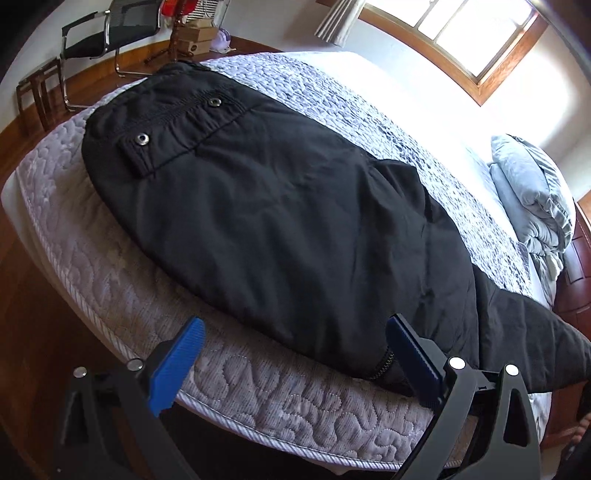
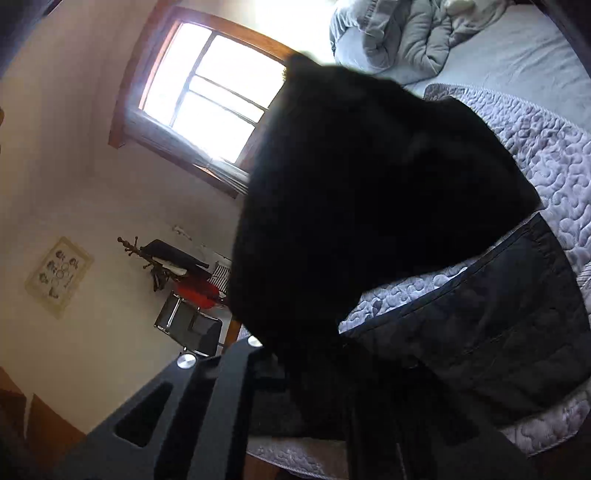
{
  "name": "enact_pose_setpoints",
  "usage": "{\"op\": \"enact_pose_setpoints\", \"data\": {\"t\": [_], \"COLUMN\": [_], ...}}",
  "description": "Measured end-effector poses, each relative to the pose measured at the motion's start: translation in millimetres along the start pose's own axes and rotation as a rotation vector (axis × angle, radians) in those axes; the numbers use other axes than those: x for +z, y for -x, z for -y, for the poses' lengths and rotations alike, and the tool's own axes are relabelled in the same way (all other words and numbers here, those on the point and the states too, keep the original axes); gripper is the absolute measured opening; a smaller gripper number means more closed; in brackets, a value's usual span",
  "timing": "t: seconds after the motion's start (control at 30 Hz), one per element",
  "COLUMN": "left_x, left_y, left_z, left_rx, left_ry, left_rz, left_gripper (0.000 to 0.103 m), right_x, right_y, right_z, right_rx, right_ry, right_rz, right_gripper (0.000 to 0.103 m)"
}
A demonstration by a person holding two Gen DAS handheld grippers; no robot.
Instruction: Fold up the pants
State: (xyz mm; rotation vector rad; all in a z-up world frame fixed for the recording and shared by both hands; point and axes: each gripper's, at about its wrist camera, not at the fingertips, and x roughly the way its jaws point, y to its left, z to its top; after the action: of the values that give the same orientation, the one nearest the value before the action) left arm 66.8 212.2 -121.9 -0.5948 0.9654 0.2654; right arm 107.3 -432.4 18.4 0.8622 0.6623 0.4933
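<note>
You have the bed (image 1: 110, 295) under everything: a quilted grey mattress top that fills both views, with its near edge running under your left gripper. A rumpled grey duvet (image 1: 532, 199) is heaped at the far right end of the bed, below the window (image 1: 476, 33).

The black pants (image 1: 258, 221) lie along the near side of the bed, close to its front edge. The waistband with its two metal snaps (image 1: 142, 139) points toward the far left corner, and the legs run off toward the right end. In the right wrist view a large fold of the same black cloth (image 2: 369, 206) hangs lifted in front of the camera, blurred, while the rest lies flat on the mattress below it.

Beyond the far left corner stand a black chair (image 1: 107, 33) and a wooden coat stand (image 1: 177, 33) on the wood floor.

Your left gripper (image 1: 295, 343) is spread wide, its blue pads (image 1: 177, 369) apart over the near edge of the bed; the right-hand pad is at the hem of the pants by the zip, and nothing is clamped between them.

Your right gripper (image 2: 280, 365) is closed tight, its tips buried in the lifted black cloth, so it appears to be pinching the pants.
</note>
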Motion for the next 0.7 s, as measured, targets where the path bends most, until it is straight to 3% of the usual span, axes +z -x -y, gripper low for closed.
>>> {"op": "enact_pose_setpoints", "data": {"t": [0.07,0.23,0.3,0.4,0.43,0.5,0.57,0.6,0.63,0.7], "left_x": [-0.5,0.2,0.1,-1.3,-1.6,-2.3,-3.3,-3.9,-4.5,-4.9], "left_y": [-1.5,-5.4,-6.5,-7.8,-8.5,-9.1,-9.0,-9.1,-9.8,-11.0], "left_z": [3.6,12.8,16.2,22.1,24.6,29.1,34.2,36.3,38.6,41.8], "left_rx": [0.009,0.028,0.034,0.038,0.039,0.04,0.035,0.031,0.03,0.035], "left_ry": [-0.012,-0.039,-0.047,-0.052,-0.056,-0.065,-0.076,-0.082,-0.088,-0.096], "left_rz": [-0.007,-0.027,-0.036,-0.04,-0.045,-0.049,-0.05,-0.051,-0.055,-0.063], "left_gripper": [0.099,0.099,0.099,0.099,0.099,0.099,0.099,0.099,0.099,0.099], "right_x": [-16.0,-70.1,-80.7,-77.5,-75.7,-67.6,-54.6,-51.3,-45.5,-40.9], "right_y": [6.2,5.4,12.7,26.3,30.1,33.7,34.3,34.4,34.8,38.2], "right_z": [31.6,156.3,174.9,173.3,169.9,167.5,160.8,160.0,155.6,146.1], "right_rx": [-0.082,-0.402,-0.368,-0.337,-0.342,-0.385,-0.413,-0.442,-0.454,-0.425], "right_ry": [-0.043,-0.329,-0.375,-0.352,-0.337,-0.31,-0.303,-0.289,-0.271,-0.228], "right_rz": [-0.022,-0.195,-0.19,-0.138,-0.124,-0.108,-0.099,-0.104,-0.104,-0.098], "right_gripper": [0.004,0.021,0.022,0.051,0.055,0.055,0.038,0.014,0.007,0.005]}}
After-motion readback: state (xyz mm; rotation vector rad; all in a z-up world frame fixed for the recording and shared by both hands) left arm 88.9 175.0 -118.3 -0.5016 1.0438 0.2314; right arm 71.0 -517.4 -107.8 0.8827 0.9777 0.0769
